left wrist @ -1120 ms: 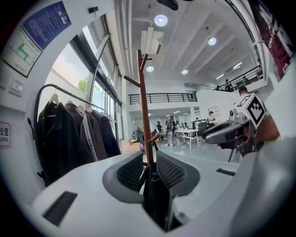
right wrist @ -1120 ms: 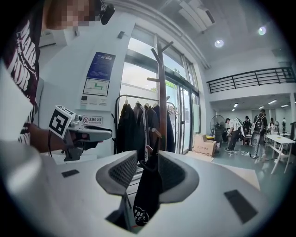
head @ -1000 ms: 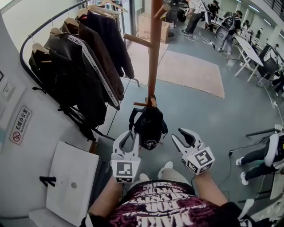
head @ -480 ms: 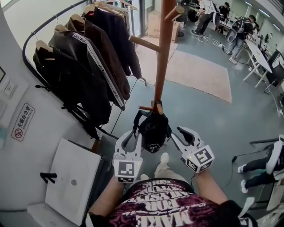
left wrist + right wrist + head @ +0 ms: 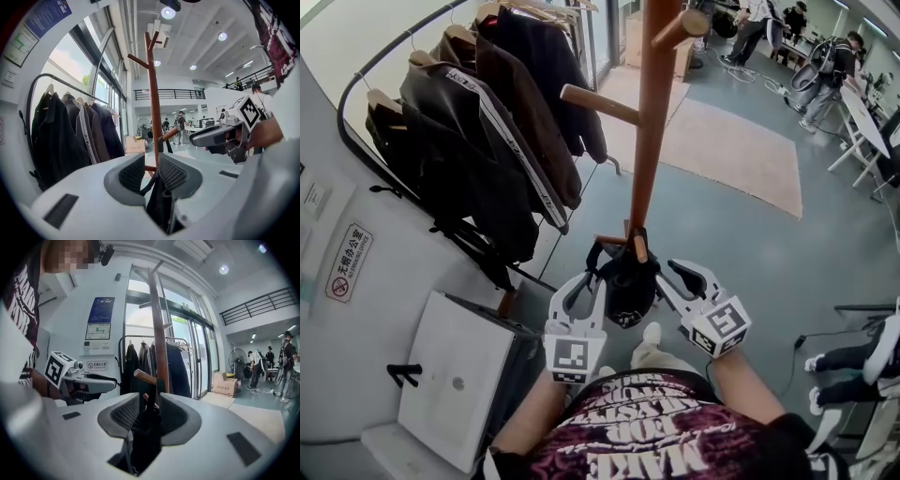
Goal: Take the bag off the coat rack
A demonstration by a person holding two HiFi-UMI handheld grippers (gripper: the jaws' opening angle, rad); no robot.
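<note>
Both claws have moved in on the bag (image 5: 628,281) since a moment ago; it still hangs from the rack's (image 5: 645,141) low peg. The left claw (image 5: 589,279) is narrowly parted, strap between its jaws. The right claw (image 5: 666,275) is wider, bag between. Contact is hard to judge, as claw bodies hide the bag's bottom.

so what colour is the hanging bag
Black. The small fabric bag on the brown wooden coat rack shows best in the head view.
</note>
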